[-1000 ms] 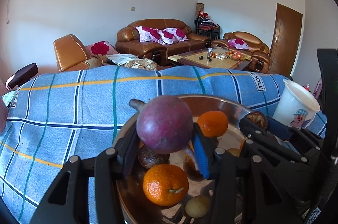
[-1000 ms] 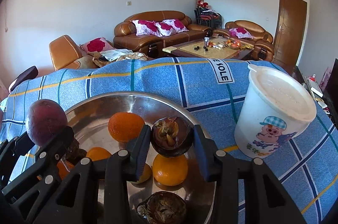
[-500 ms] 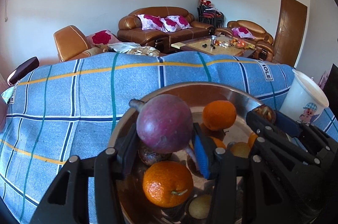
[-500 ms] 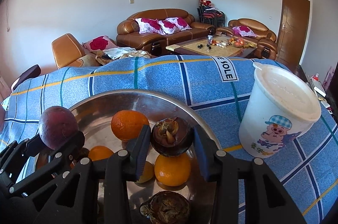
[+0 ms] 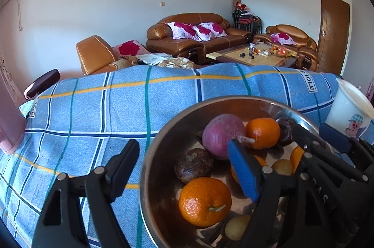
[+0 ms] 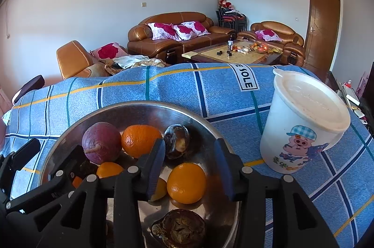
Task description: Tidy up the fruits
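Observation:
A steel bowl point(image 5: 149, 154) point(image 6: 149, 107) sits on the blue checked cloth and holds several fruits. A purple passion fruit point(image 5: 222, 135) point(image 6: 101, 142) lies in it beside an orange point(image 5: 263, 132) point(image 6: 140, 140). A dark open mangosteen point(image 6: 176, 140) lies at the bowl's far side. My left gripper point(image 5: 184, 166) is open and empty, straddling the bowl's left rim. My right gripper point(image 6: 189, 166) is open and empty above an orange point(image 6: 187, 182) in the bowl.
A white lidded tub point(image 6: 303, 121) with a pig picture stands right of the bowl. The blue checked cloth point(image 5: 93, 112) spreads left and behind. A pink object point(image 5: 9, 121) is at the far left. Sofas and a coffee table are in the background.
Both grippers have opened. The purple fruit dropped from the left gripper into the bowl. The mangosteen dropped from the right gripper into the bowl. The left gripper shifted left.

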A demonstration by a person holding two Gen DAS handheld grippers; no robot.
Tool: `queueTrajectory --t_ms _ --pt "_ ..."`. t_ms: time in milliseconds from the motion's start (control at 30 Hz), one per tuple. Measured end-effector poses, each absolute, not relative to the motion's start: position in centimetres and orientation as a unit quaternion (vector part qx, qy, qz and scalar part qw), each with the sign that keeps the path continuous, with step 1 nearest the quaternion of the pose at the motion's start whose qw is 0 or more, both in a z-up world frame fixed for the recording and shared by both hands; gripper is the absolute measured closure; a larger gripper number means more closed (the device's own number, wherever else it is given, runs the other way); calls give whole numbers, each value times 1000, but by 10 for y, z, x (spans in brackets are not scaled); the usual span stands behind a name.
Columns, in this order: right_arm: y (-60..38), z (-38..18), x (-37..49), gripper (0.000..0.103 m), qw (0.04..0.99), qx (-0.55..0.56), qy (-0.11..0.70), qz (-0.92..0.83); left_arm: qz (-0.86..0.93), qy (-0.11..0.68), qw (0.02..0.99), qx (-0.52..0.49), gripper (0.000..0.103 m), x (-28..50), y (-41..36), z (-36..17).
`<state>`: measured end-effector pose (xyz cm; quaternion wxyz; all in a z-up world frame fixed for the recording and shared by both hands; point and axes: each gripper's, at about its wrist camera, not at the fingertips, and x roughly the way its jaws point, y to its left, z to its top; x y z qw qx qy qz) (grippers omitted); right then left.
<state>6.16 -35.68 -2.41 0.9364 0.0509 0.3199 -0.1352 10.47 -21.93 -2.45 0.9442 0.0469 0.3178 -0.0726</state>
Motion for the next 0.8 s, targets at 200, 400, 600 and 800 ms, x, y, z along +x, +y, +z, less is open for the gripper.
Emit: queueTrajectory --t_ms 200,400,600,800 --pt "-350 -21 56 43 940 32 309 -141 -75 339 938 16 22 113 -207 -29" --pt "-354 -20 55 39 941 43 307 -135 -79 341 937 5 22 110 -201 -31" --pt "-346 -13 42 37 952 28 271 -141 -77 312 947 5 21 94 -194 -25" --pt "-346 -8 30 37 958 42 244 -145 -77 297 952 0 8 82 -184 -21"
